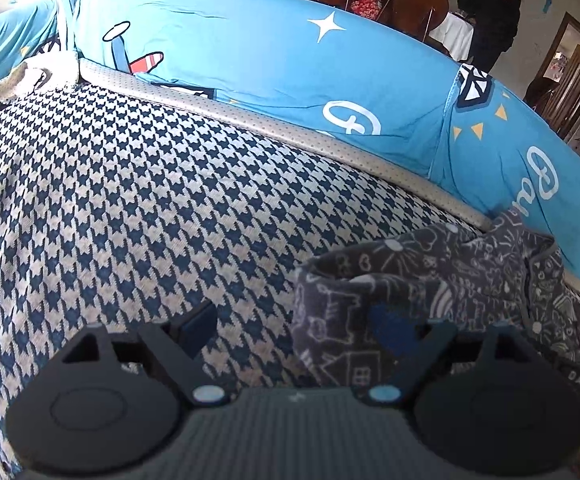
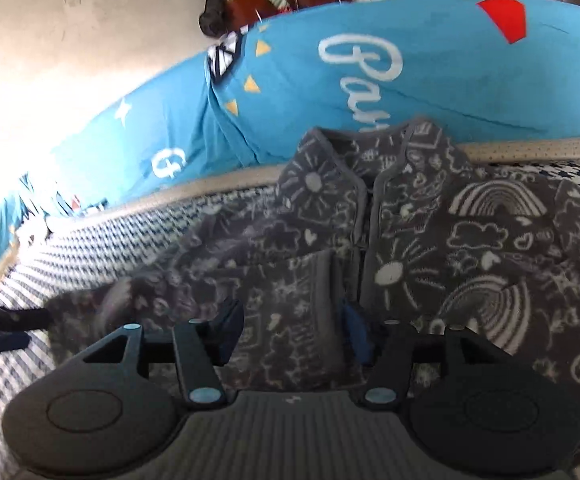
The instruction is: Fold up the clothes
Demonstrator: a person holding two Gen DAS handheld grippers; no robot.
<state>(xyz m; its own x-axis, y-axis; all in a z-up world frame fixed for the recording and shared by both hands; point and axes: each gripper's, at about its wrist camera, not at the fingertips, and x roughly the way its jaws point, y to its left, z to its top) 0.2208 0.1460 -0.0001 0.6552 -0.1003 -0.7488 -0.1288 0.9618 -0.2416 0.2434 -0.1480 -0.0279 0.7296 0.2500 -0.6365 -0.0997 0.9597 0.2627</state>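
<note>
Nearest my right gripper point(image 2: 291, 330), a folded-over flap of the grey doodle-print garment point(image 2: 429, 240) lies between the jaws. They stand partly apart and I cannot see either pad pressing on cloth, so I read this as a flap laid down, not a hold. The garment lies front up on the houndstooth cover point(image 2: 90, 236), its placket running away from me, collar at the far edge against the pale piped border point(image 2: 529, 150). That layout suits folding the sides inward.

My left gripper point(image 1: 293, 326) hangs with jaws wide, nothing gripped; its right finger sits against the garment's point(image 1: 409, 280) bunched left edge, probably placed to catch it next. In the right view it shows as a dark shape at far left.

Beyond the border, a blue printed sheet point(image 1: 270, 64) rises. Farther off, brown chairs point(image 1: 413, 4) and a person in dark clothes point(image 1: 489, 20).
</note>
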